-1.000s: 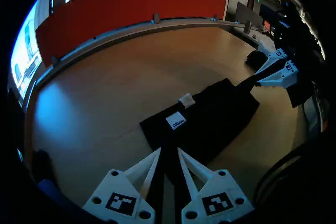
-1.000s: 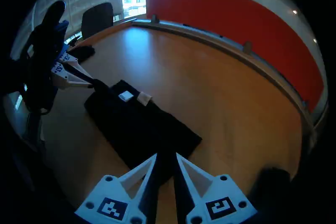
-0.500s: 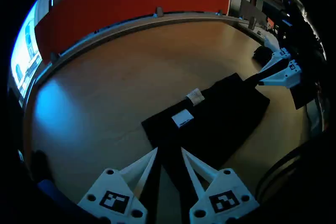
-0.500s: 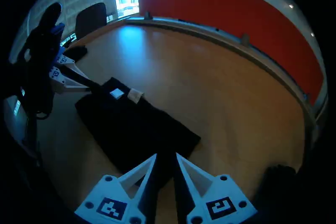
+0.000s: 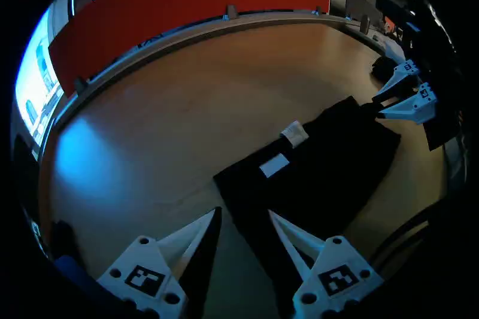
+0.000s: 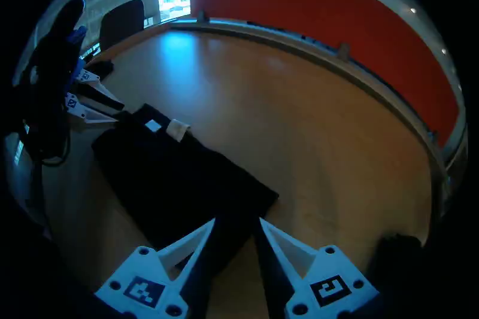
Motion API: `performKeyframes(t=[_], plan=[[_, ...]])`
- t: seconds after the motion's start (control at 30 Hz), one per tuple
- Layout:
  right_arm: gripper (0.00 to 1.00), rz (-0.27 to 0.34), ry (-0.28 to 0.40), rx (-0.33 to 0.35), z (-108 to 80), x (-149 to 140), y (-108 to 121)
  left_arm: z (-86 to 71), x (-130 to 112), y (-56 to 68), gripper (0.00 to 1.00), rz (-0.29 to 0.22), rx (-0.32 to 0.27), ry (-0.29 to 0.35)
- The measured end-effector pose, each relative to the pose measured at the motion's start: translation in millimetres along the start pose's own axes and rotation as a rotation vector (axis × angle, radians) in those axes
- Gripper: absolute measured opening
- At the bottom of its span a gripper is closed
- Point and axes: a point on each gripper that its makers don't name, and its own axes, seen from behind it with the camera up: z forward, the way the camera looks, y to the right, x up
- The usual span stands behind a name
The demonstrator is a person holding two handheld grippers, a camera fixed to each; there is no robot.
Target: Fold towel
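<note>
Towel [image 5: 323, 169] flat on table [image 5: 179, 109]. Left gripper [image 5: 242, 211] spread over corner nearest label [image 5: 274, 165], right gripper [image 6: 235, 221] spread at end far from label; I'd back both off straight, no snagging cloth, keep fold square

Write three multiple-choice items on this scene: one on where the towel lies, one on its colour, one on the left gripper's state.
1. Where does the towel lie?
A. on the wooden table
B. in a basket
C. on a shelf

2. What colour is the towel?
A. white
B. black
C. green

3. What state is the left gripper in?
A. shut on the towel
B. shut on a tag
C. open

Answers:
1 A, it lies flat on the tabletop.
2 B, the cloth is black apart from its white tags.
3 C, its fingers stand wide apart, pressing on nothing.
</note>
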Motion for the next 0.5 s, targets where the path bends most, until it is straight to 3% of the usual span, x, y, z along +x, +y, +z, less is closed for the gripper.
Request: performKeyframes(t=[0.17, 0.23, 0.37, 0.5], plan=[[0.48, -0.006, 0.008, -0.044, 1.4, 2.7, 13.7, 0.2, 0.5, -6.7, 0.73, -0.006, 0.017, 0.0], [0.59, -0.01, 0.011, -0.055, 1.1, 3.4, 17.1, -0.4, 1.8, -9.4, 0.81, -0.007, 0.023, 0.003], [0.67, -0.013, 0.014, -0.066, 0.3, 4.2, 20.6, -3.0, 5.5, -17.0, 0.94, -0.009, 0.045, 0.015], [0.73, -0.003, 0.018, -0.075, 1.1, 4.6, 23.1, -5.5, 7.7, -22.0, 0.94, -0.014, 0.059, 0.021]])
